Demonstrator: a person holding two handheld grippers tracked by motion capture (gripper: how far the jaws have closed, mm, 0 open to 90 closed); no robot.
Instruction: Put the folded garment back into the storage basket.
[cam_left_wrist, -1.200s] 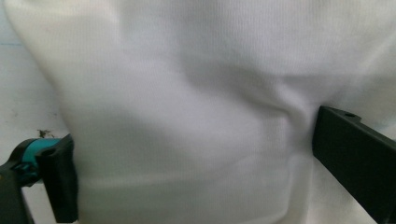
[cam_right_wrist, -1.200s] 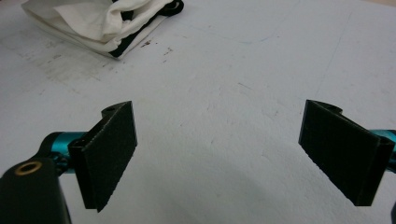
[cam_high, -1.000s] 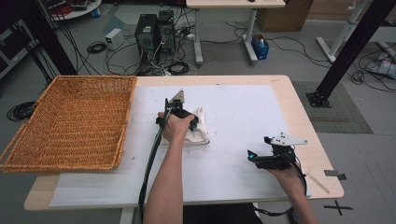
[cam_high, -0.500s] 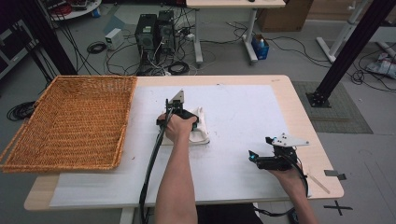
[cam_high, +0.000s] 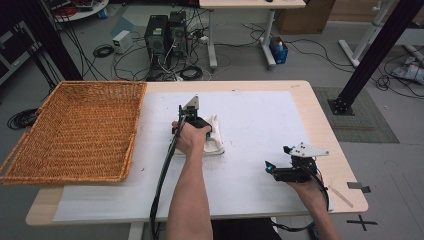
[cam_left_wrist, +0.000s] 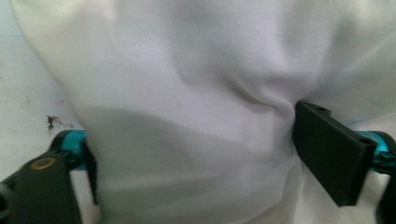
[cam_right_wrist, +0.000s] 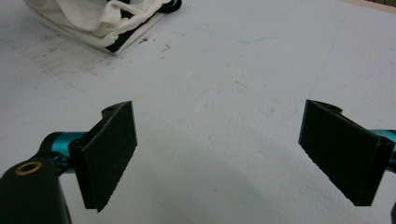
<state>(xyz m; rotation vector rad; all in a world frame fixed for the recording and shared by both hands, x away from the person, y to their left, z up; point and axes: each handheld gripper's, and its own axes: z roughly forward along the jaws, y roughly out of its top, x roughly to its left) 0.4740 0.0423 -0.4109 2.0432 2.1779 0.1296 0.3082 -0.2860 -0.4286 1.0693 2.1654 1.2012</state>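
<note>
So the left claw (cam_left_wrist: 196, 154) is down on the white cloth (cam_left_wrist: 187, 93) and its jaws have just been closing in, with a bunched fold of the fabric sitting between them; the right-hand pad looks like it's already digging into a crease, but I can't really tell if the other pad is pressing yet. That cloth (cam_high: 214, 135) is a small crumpled heap around the middle of the desk (cam_high: 310, 100), on the white sheet (cam_high: 260, 120), a bit to the right of the wicker basket (cam_high: 75, 135). The right claw (cam_right_wrist: 219, 154) is spread wide with nothing in it, hovering low over bare sheet near the desk's front right, well apart from the cloth.
</note>
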